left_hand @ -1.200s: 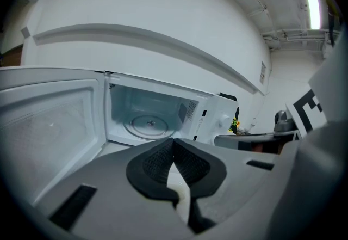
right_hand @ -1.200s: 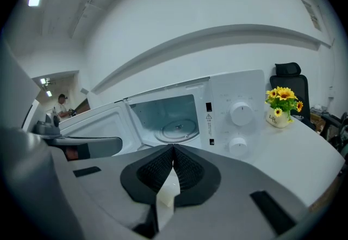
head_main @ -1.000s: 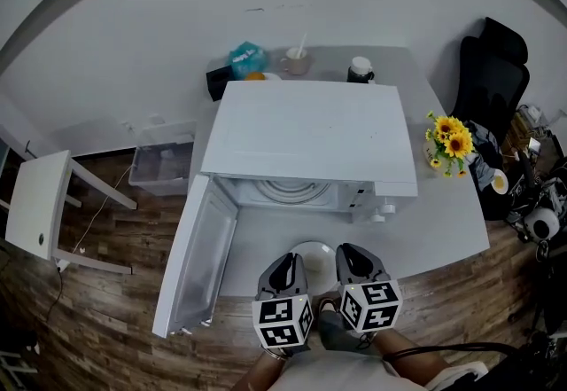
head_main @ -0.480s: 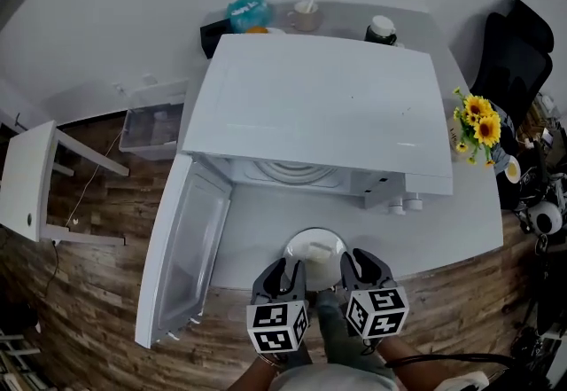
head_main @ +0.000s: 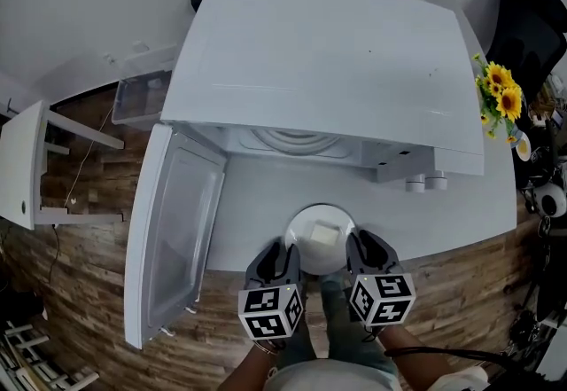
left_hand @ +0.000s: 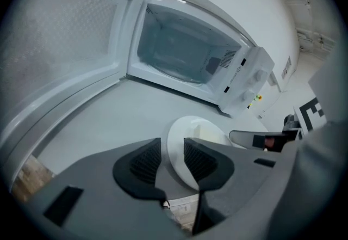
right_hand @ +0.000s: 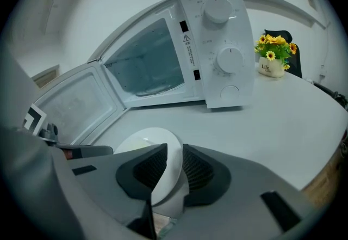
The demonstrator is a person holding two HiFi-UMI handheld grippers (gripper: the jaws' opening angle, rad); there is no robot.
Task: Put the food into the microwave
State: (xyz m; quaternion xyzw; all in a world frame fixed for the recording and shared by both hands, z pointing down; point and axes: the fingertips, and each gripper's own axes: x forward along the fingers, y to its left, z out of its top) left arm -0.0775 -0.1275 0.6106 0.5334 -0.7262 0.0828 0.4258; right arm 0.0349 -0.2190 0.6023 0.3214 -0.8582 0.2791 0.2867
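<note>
My left gripper and right gripper both stand open astride the plate rim. I judge it stiff, slick and breakable: pinch opposite edges, keep the food level.

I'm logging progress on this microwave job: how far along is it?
Done: the door of the microwave stands open. In hand: the left hand-held gripper and right hand-held gripper flank the plate carrying the food on the table, its rim between their open jaws, not yet clamped. Left: grip, lift and set the plate inside.
</note>
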